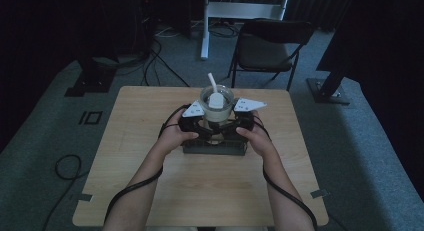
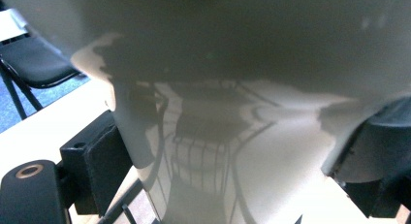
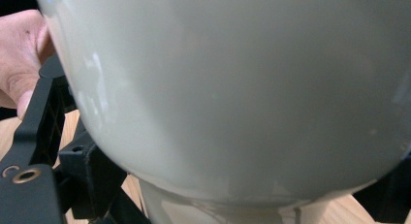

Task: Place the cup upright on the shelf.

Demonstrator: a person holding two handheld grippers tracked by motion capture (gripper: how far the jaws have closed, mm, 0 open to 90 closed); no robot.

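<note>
- A white footed bowl (image 1: 216,102) sits near the middle of the wooden desk (image 1: 150,141), a little toward its far edge, on top of a dark grid-like rack (image 1: 215,146).
- A white spoon (image 1: 214,93) lies inside the bowl, its handle sticking up and back past the rim.
- The left claw (image 1: 200,122) presses in at the bowl's left side, and the right claw (image 1: 231,122) at its right side, so the bowl sits between the two.
- Each claw carries a grey three-cornered plate on top, and a black cable trails from each back along the person's forearms.
- The person's left hand (image 1: 175,136) and right hand (image 1: 256,136) grip the claws from the near side of the desk.
- In the left gripper view, the bowl's stem (image 2: 213,156) stands between the two black jaws, which are set wide apart on either side of it; the left pad lies right against the stem, while contact on the right side cannot be made out.
- In the right gripper view, the bowl's rounded underside (image 3: 232,88) looms just in front of the camera, with a jaw at each lower corner, spread wide around the foot; a firm hold cannot be told.
- A black folding chair (image 1: 270,46) stands on the grey carpet beyond the desk.
</note>
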